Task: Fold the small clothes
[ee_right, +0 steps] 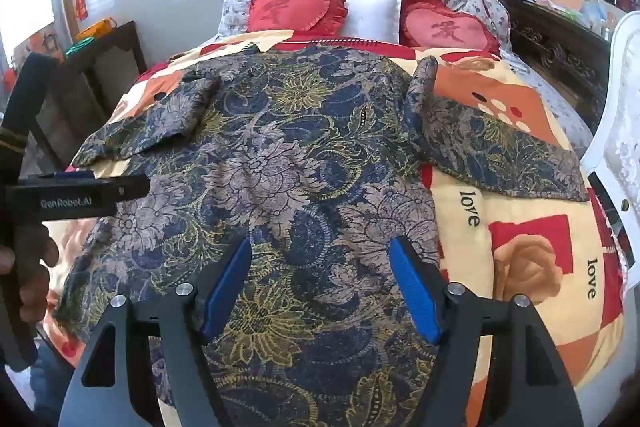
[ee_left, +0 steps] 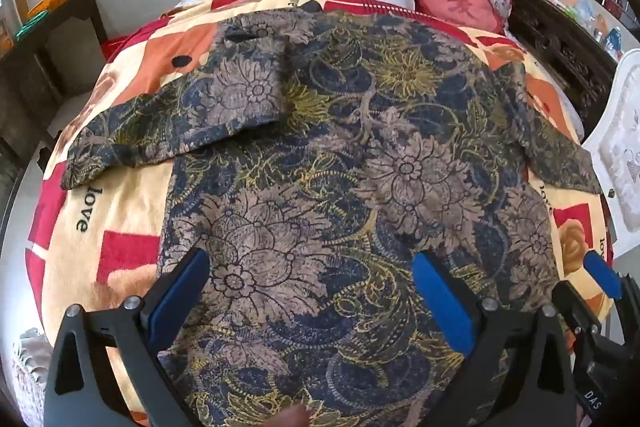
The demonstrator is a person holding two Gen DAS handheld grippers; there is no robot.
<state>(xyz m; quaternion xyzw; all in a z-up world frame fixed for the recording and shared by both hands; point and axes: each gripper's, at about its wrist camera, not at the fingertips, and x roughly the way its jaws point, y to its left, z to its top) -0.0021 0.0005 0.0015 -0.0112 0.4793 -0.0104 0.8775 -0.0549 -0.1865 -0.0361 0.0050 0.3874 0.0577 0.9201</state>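
Bed (ee_right: 540, 227) with patchwork rose blanket filling room, red heart cushions (ee_right: 296, 9) sitting at head. Floral shirt (ee_left: 320, 155) lying spread flat on blanket, sleeves out. Left gripper (ee_left: 312, 291) and right gripper (ee_right: 320, 279) hovering over hem, blue pads (ee_right: 228, 287) standing wide apart, gripping nothing.

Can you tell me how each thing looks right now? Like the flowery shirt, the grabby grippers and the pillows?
Flowery shirt: spread flat on the blanket, both sleeves out, not folded yet.
Left gripper: open, above the shirt's near edge, holding nothing.
Right gripper: open, above the shirt, holding nothing.
Blanket: spread over the bed.
Heart pillows: leaning at the head of the bed.
White pillow: upright between the hearts.
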